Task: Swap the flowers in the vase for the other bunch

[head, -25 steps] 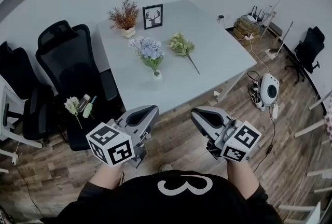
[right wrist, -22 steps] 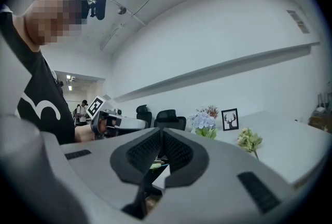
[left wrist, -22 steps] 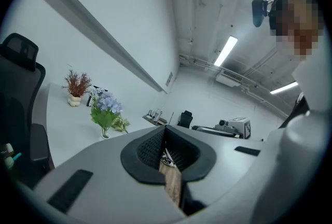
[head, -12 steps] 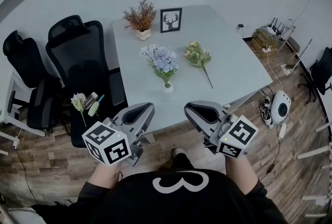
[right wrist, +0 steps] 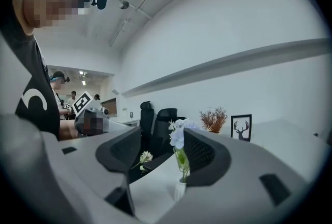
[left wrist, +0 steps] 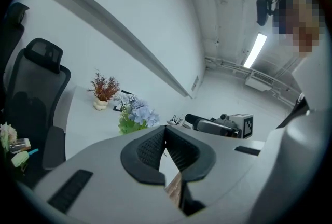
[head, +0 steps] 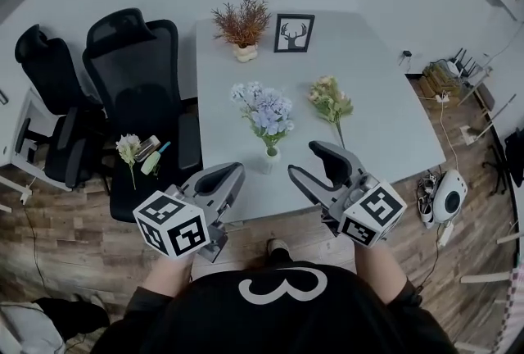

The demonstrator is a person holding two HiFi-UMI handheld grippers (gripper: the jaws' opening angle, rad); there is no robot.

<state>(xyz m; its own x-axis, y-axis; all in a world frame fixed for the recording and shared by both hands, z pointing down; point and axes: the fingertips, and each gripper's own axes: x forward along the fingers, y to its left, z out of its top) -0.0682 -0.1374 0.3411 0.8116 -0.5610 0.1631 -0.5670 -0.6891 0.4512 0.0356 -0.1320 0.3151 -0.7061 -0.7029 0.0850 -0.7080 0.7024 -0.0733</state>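
A bunch of blue flowers (head: 266,109) stands in a small white vase (head: 270,156) near the front edge of the pale table (head: 377,111). A yellow-green bunch (head: 331,101) lies flat on the table to the right of the vase. My left gripper (head: 232,174) is shut and empty, just short of the table edge, left of the vase. My right gripper (head: 304,162) is over the table edge to the right of the vase. Its jaws are opening with nothing between them. In the right gripper view the blue flowers (right wrist: 179,136) and vase (right wrist: 180,190) show ahead through the gap.
A dried reddish plant in a white pot (head: 242,23) and a framed deer picture (head: 293,33) stand at the table's far side. Two black office chairs (head: 135,90) are on the left, one carrying a small white flower (head: 129,151). A white device (head: 450,201) lies on the wooden floor.
Both grippers have moved forward to the table's front edge. The right gripper's jaws, closed before, now stand apart. The left gripper stays shut.
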